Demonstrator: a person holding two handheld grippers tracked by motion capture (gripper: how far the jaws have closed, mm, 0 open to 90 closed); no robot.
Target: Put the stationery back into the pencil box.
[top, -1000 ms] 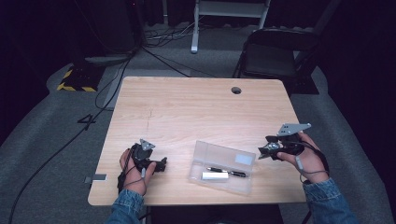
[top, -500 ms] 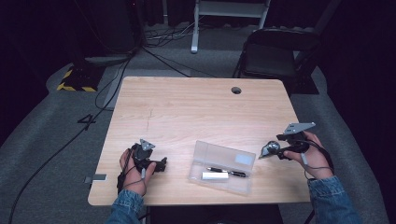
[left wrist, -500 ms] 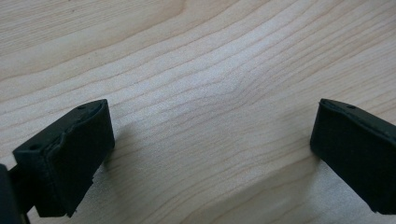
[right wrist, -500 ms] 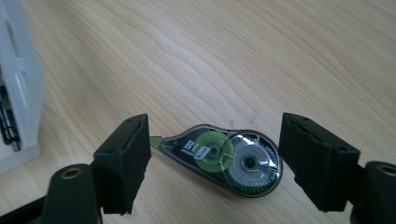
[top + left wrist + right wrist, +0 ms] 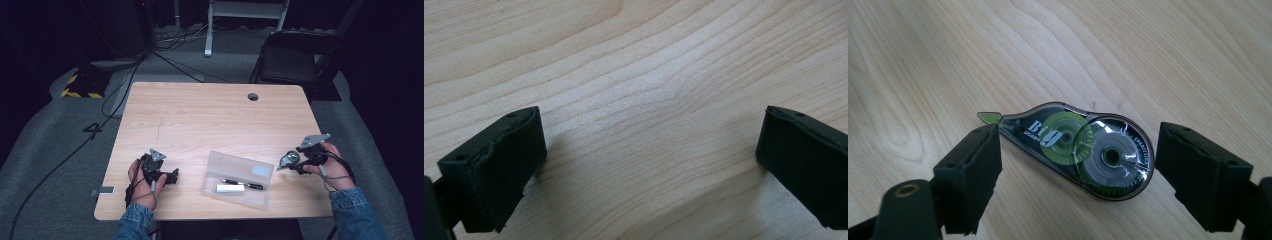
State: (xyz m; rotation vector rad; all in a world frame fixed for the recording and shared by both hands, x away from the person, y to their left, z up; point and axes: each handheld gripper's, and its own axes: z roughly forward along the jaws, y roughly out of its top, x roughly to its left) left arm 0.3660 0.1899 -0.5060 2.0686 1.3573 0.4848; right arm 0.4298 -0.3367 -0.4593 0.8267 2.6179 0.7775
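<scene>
Black pads of the right gripper [image 5: 1075, 165], jaws just opened wide, flank the correction tape dispenser [image 5: 1083, 150] lying flat on the wooden table [image 5: 1148, 50] between them, touching neither; left gripper [image 5: 651, 165] gapes empty.

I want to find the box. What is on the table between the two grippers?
In the high view, a clear plastic case lies between the left gripper and the right gripper. Inside it lie a pen and a small white thing.

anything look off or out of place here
Nothing looks damaged or spilled. The correction tape dispenser lies flat on the table between the right gripper's jaws, which have just been opening and do not press on it. It sits outside the clear case that holds a pen.
</scene>
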